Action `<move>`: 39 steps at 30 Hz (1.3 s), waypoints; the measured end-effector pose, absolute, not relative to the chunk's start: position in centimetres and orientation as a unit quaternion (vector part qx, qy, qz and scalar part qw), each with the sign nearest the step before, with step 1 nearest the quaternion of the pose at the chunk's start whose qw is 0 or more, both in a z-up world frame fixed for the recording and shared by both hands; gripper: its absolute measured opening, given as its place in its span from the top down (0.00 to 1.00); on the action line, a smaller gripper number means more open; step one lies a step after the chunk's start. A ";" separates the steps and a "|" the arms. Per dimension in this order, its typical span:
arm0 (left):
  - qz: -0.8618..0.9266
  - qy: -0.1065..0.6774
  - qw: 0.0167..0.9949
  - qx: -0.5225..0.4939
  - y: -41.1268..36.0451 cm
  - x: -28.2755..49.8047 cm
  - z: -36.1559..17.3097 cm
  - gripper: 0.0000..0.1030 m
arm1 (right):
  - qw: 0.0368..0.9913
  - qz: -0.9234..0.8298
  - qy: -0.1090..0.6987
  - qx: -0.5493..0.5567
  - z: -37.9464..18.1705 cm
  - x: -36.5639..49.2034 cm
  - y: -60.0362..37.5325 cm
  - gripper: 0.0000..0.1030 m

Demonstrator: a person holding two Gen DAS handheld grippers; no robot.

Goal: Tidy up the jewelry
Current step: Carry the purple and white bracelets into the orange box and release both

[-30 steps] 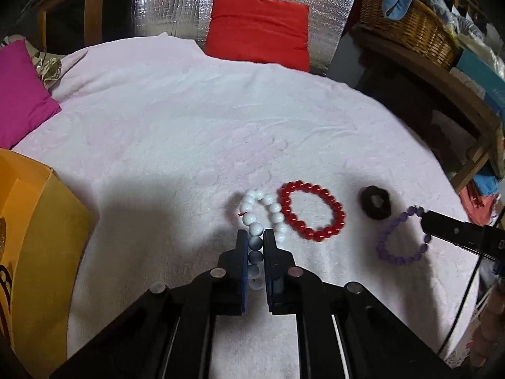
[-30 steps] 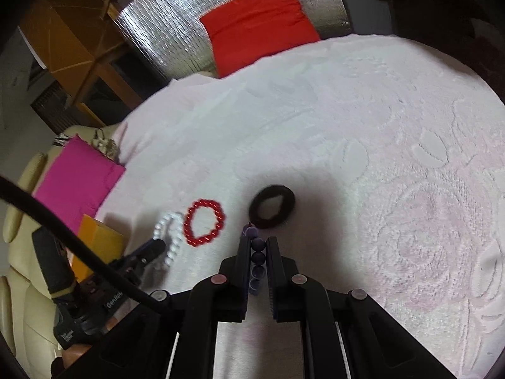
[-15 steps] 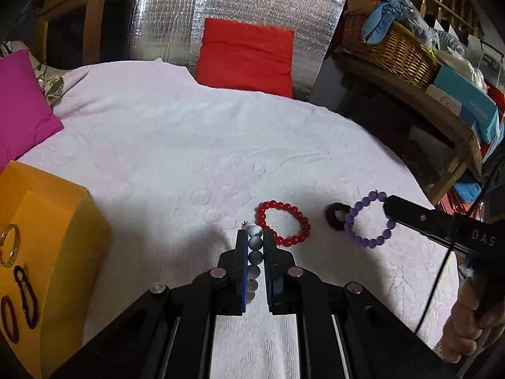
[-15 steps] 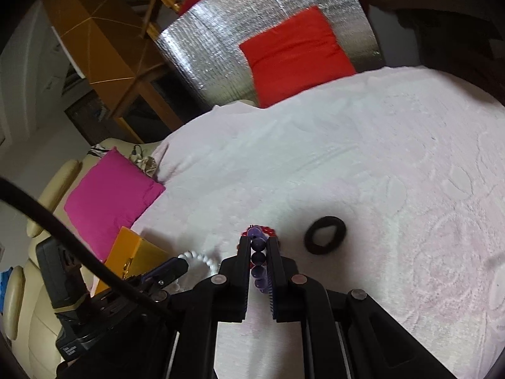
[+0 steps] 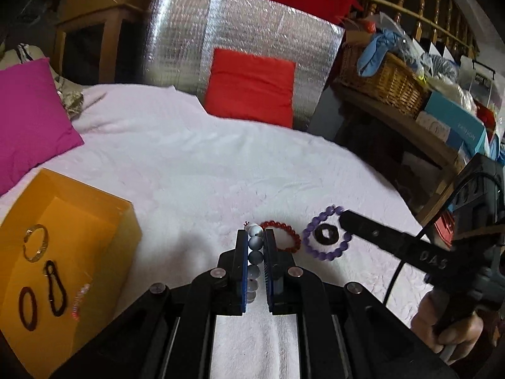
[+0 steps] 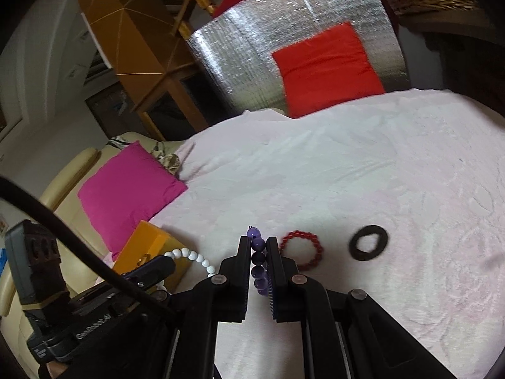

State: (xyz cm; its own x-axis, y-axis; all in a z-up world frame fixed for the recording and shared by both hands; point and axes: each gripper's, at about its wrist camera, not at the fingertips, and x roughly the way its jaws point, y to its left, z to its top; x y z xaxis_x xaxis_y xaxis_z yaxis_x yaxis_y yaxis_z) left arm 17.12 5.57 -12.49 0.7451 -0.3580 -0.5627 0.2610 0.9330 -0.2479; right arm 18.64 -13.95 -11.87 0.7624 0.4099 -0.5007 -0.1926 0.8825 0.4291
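Pink cushion [image 5: 28, 120]: at the far left, on the edge of the bed [image 5: 195, 164], which is covered in a pale pink textured spread.
Orange box [image 5: 126, 218]: open, on the bed's near left side; inside lie a gold ring-shaped piece [image 5: 36, 242], a black clip-shaped piece [image 5: 56, 287] and a dark loop [image 5: 27, 308].
Left hand-held gripper [image 5: 255, 240]: clenched on the white bracelet [image 5: 255, 252]; its beads sit in a row between the blue-lined jaws. In the right wrist view the rest of the strand curves out above the gripper, in front of the orange box.
Red bracelet [image 5: 288, 235]: flat on the bed, just right of the left gripper's tips in the left view, partly hidden by them.
Right hand-held gripper [image 6: 259, 246]: clenched on the purple bracelet [image 6: 258, 257], beads stacked between the jaws; in the left view the bracelet hangs as an open loop from its tip.
Black hair tie [image 6: 368, 242]: flat on the bed, right of the red bracelet and apart from it; in the left view it shows through the purple loop.
Red cushion [image 5: 251, 87]: upright against a silver foil panel [image 5: 189, 31] at the far side of the bed.
Wicker basket [image 5: 383, 83]: on a wooden shelf to the right, beside boxes.
Hand [image 5: 448, 328]: at the lower right of the left view, gripping the right gripper's handle.
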 end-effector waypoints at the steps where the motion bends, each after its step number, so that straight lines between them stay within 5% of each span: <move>1: -0.164 0.312 0.932 -0.079 5.8 16.8 -12.2 0.91 | 0.921 0.168 0.301 0.180 -11.8 18.6 -13.5 0.90; 20: 0.009 0.247 0.962 -0.115 20.6 6.7 -8.2 0.91 | 0.889 0.319 0.281 0.168 -9.9 14.5 -1.2 0.90; 39: 0.126 0.359 0.914 -0.139 28.8 6.2 -16.3 0.91 | 0.824 0.434 0.359 0.049 -16.8 11.5 14.3 0.90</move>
